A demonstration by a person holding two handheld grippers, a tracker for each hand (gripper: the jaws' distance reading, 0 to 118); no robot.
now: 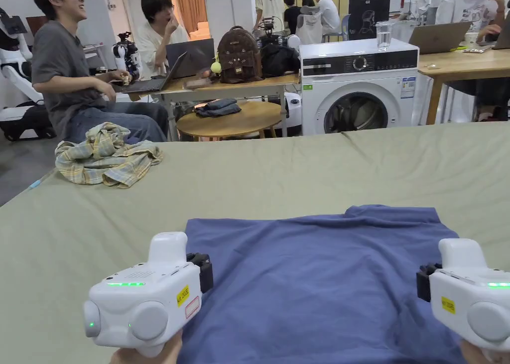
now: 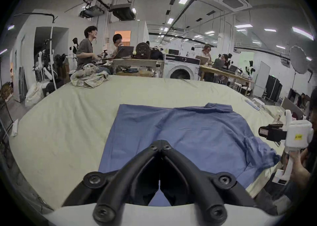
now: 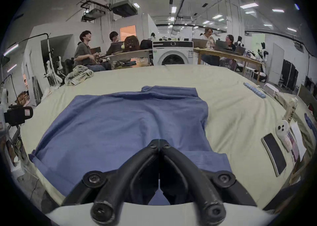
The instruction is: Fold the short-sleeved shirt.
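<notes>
Shirt [image 1: 318,275] is lying flat on the green tabletop [image 1: 259,181], left hand-held gripper [image 2: 160,144] and right hand-held gripper [image 3: 159,142] both hovering above it, jaws pressed together, gripping nothing.

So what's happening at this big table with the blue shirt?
A person holds a hand-held gripper in each hand over a blue shirt spread on a green-covered table. The left hand-held gripper and the right hand-held gripper both have their jaws closed together with no cloth between them, poised above the near part of the shirt. One sleeve looks folded in already. A crumpled plaid shirt lies at the far left corner.
</notes>
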